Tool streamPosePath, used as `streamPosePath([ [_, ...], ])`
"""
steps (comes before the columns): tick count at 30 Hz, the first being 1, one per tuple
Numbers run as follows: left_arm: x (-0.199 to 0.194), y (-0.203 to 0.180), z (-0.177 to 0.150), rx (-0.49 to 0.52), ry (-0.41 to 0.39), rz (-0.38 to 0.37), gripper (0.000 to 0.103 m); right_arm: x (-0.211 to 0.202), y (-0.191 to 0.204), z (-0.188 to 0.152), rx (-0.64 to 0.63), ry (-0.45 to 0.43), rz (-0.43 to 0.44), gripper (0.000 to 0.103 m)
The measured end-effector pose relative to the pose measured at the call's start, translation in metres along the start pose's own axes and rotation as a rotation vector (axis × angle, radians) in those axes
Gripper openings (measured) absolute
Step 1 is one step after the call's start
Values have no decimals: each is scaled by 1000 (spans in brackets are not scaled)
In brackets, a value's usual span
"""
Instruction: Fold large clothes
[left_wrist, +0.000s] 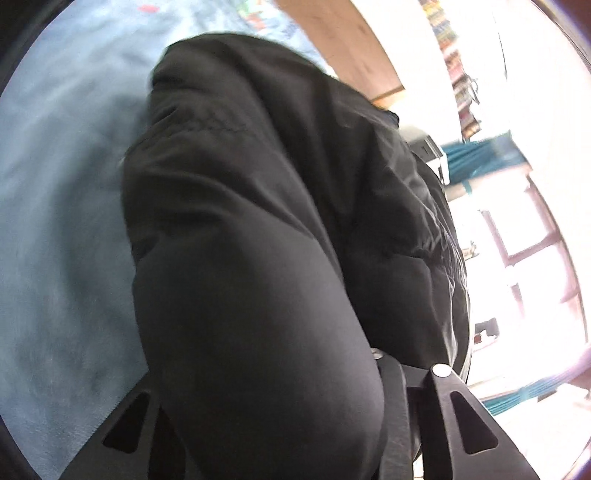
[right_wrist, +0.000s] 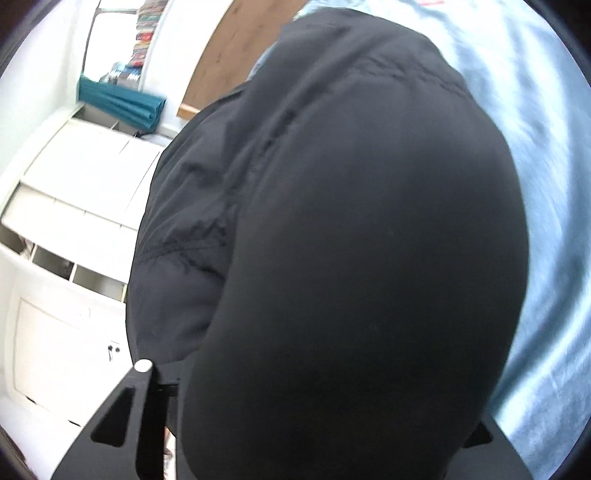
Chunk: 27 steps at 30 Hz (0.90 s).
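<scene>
A large black padded jacket (left_wrist: 258, 221) fills the middle of the left wrist view and hangs over a light blue bedsheet (left_wrist: 62, 206). My left gripper (left_wrist: 369, 369) is shut on the jacket's fabric, which bulges over the left finger and hides the fingertips. In the right wrist view the same black jacket (right_wrist: 351, 240) drapes over my right gripper (right_wrist: 295, 387) and covers the right finger. The right gripper is shut on the jacket. Both views are tilted and blurred.
The blue sheet (right_wrist: 535, 184) lies under the jacket. A wooden headboard (left_wrist: 340, 40) stands at the bed's far end. White drawers and shelving (right_wrist: 74, 221) with a teal cloth (right_wrist: 122, 103) are beside the bed. A bright window (left_wrist: 524, 240) is at the right.
</scene>
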<state>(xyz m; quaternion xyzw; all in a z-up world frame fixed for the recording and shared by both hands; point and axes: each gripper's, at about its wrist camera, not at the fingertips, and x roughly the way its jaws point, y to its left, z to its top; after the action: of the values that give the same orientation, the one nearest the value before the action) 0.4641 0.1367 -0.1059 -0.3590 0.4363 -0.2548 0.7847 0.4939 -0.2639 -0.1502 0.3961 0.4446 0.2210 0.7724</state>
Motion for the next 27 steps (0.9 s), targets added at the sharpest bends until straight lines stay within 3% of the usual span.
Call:
streamPosePath([
  [4,-2,-29,7,68,-20,18,24,-10,30,1,-103,-36,-38,28],
  [9,-17,-49,15,82,-69,-47,22,-26,56,6,-146,-98,-23,25],
  [19,-50,-100,24,150,-145,-103,22,-70,128,12,-239,-213,30,25],
  [27,-86,-125,10,226,-162,-96,22,-107,178,-16,-289,-240,45,25],
])
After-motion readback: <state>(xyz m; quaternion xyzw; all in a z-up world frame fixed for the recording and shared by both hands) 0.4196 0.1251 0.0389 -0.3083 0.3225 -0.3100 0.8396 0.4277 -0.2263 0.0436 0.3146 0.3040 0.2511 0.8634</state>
